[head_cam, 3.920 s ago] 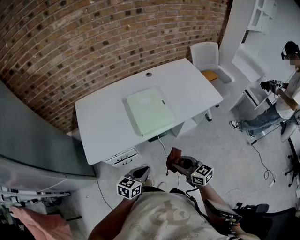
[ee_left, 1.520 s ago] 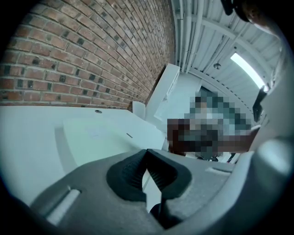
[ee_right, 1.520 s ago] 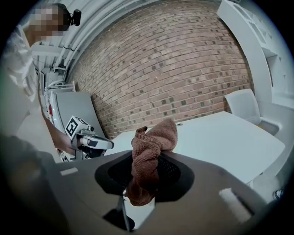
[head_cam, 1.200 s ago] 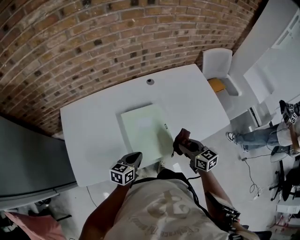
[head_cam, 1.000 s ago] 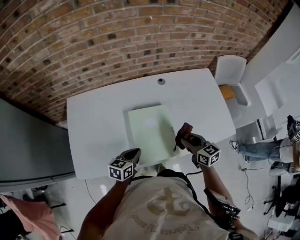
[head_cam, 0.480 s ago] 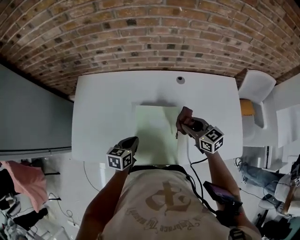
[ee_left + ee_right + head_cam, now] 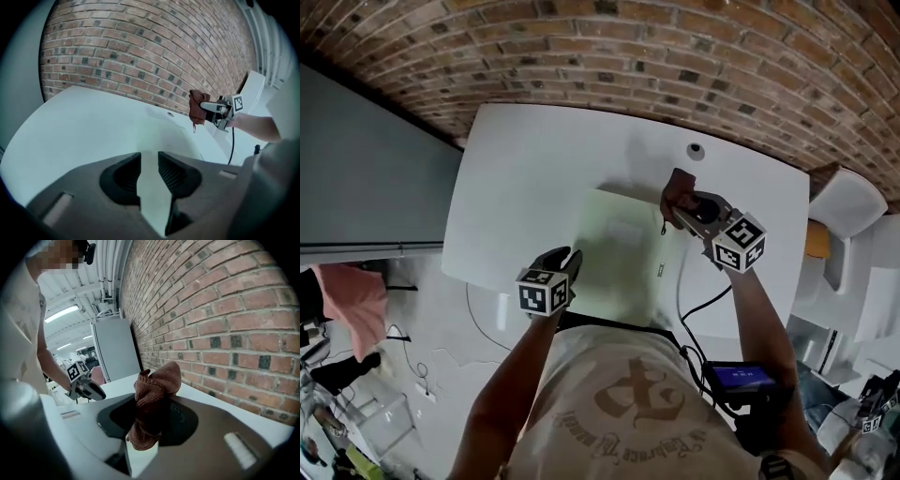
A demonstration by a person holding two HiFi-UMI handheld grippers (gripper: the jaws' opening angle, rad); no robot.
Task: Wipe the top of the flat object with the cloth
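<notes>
Cloth (image 7: 678, 190), crumpled rust-brown knit, sits clamped in the right gripper (image 7: 684, 208); the left gripper (image 7: 149, 163), ribbed jaws just opening, holds nothing

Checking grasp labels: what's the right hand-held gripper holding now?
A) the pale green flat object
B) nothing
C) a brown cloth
C: in the right gripper view the right hand-held gripper has its jaws closed on the bunched brown cloth, while the pale green flat object lies flat on the table.
</notes>
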